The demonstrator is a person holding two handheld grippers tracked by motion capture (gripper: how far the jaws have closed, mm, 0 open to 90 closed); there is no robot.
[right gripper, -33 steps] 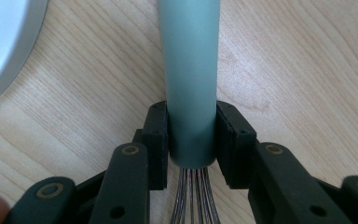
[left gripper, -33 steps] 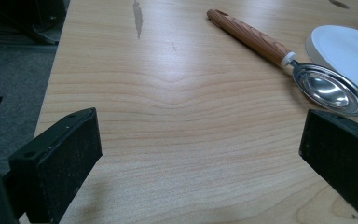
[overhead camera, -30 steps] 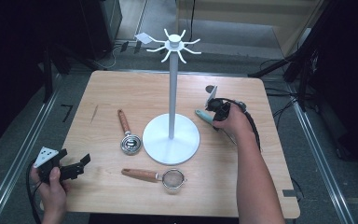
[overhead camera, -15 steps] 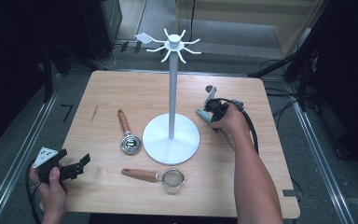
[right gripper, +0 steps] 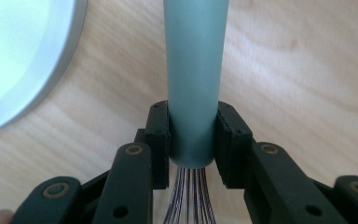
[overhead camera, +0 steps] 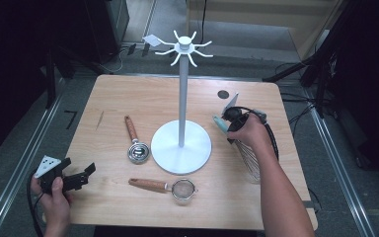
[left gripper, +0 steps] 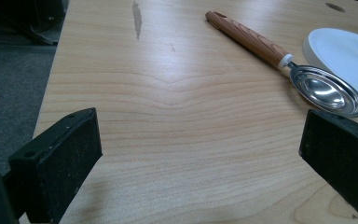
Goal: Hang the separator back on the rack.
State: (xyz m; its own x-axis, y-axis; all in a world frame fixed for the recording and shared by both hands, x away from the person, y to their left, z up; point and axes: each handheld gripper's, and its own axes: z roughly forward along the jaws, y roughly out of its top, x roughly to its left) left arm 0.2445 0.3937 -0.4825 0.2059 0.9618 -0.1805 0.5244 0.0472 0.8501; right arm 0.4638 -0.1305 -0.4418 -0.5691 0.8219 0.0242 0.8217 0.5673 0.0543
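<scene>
Right gripper (right gripper: 192, 140) jaws were clamped on the whisk (right gripper: 195, 79) at its teal handle base, wires trailing back under the hand. Best kept firm and level while lifting. Just beside it stood the white rack (overhead camera: 181, 143), blocking a straight swing. Farther off lay strainer (overhead camera: 182, 189) and scoop (overhead camera: 138, 150). Left gripper (overhead camera: 76, 178) jaws gaped wide, empty, over the desk (overhead camera: 128, 98).

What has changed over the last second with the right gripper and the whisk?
The right gripper, its fingers clamped on the whisk handle, has lifted slightly and drawn toward the person, raising the handle end. The grip itself looks unchanged. The left gripper stayed open at the table edge; the mug tree, scoop and strainer kept their places.
</scene>
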